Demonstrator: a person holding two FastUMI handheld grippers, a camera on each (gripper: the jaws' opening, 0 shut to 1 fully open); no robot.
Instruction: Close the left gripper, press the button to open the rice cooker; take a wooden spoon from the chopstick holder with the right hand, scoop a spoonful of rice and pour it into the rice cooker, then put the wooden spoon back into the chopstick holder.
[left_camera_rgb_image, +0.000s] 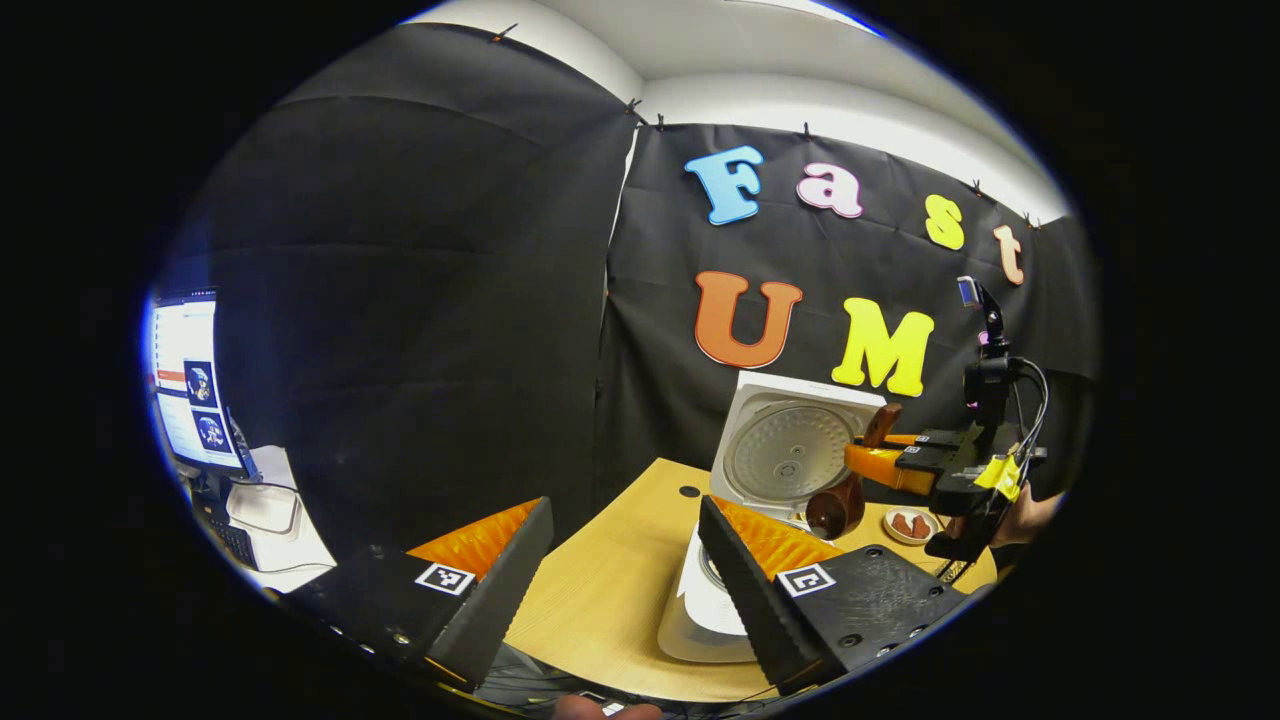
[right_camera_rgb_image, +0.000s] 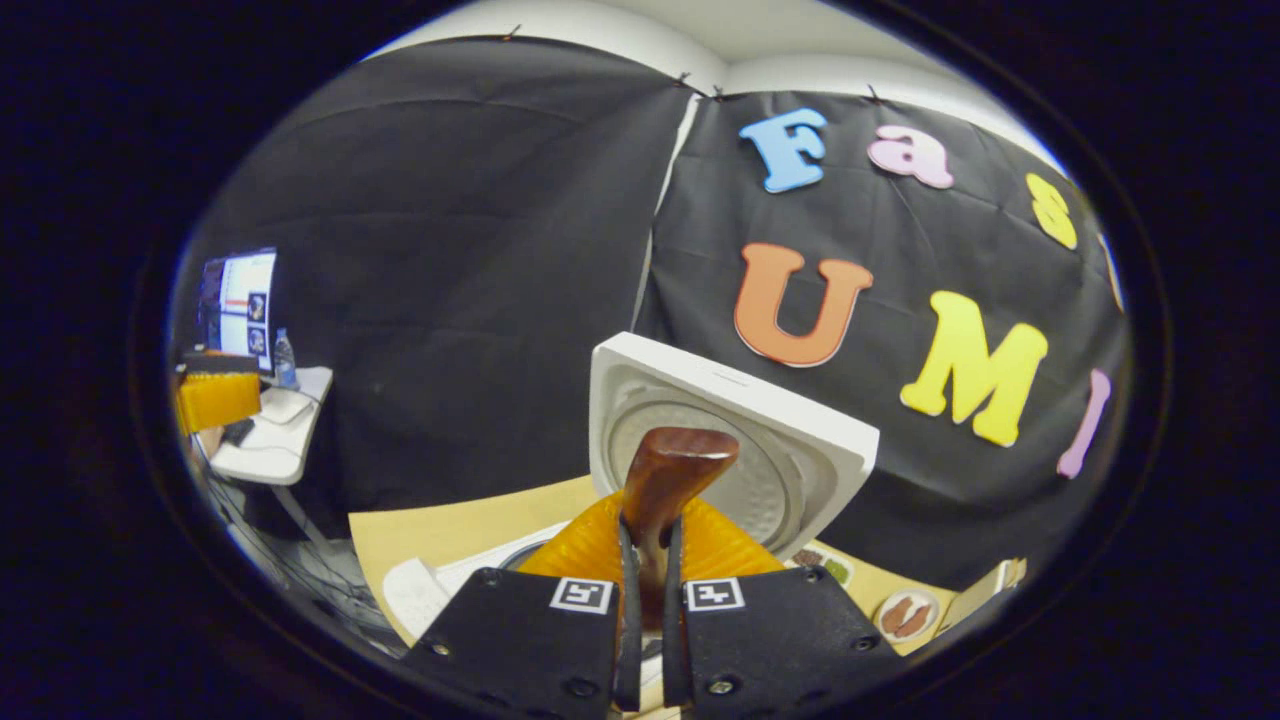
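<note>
**A:** Right gripper view first: what have you got between your fingers?

**B:** Your right gripper (right_camera_rgb_image: 645, 610) is clamped down on the wooden spoon (right_camera_rgb_image: 665, 480). Both fingers press its handle, with only a thin slit left between them. The end of the handle sticks up past the fingertips, straight in front of the rice cooker (right_camera_rgb_image: 720, 440), whose white lid stands raised with its ribbed inner plate facing you.

**A:** And from the other side?

**B:** In the left gripper view your right gripper (left_camera_rgb_image: 880, 465) sits just to the right of the rice cooker (left_camera_rgb_image: 790, 450), and the wooden spoon (left_camera_rgb_image: 838, 505) hangs from it with the bowl downward, over the cooker's open body. I cannot tell whether there is rice in the bowl.

**A:** My left hand?

**B:** Your left gripper (left_camera_rgb_image: 625, 570) is spread wide and holds nothing. Its fingers stand well apart in front of the rice cooker, the right one crossing the front of the cooker's body, the left one off to the cooker's left over the wooden table (left_camera_rgb_image: 610, 590).

**A:** Anything else near the cooker?

**B:** A small dish (left_camera_rgb_image: 910, 525) with brown pieces lies on the table to the cooker's right, behind your right gripper. Far to the cooker's left, off the table, a lit monitor (left_camera_rgb_image: 190, 395) stands on a side desk.
</note>
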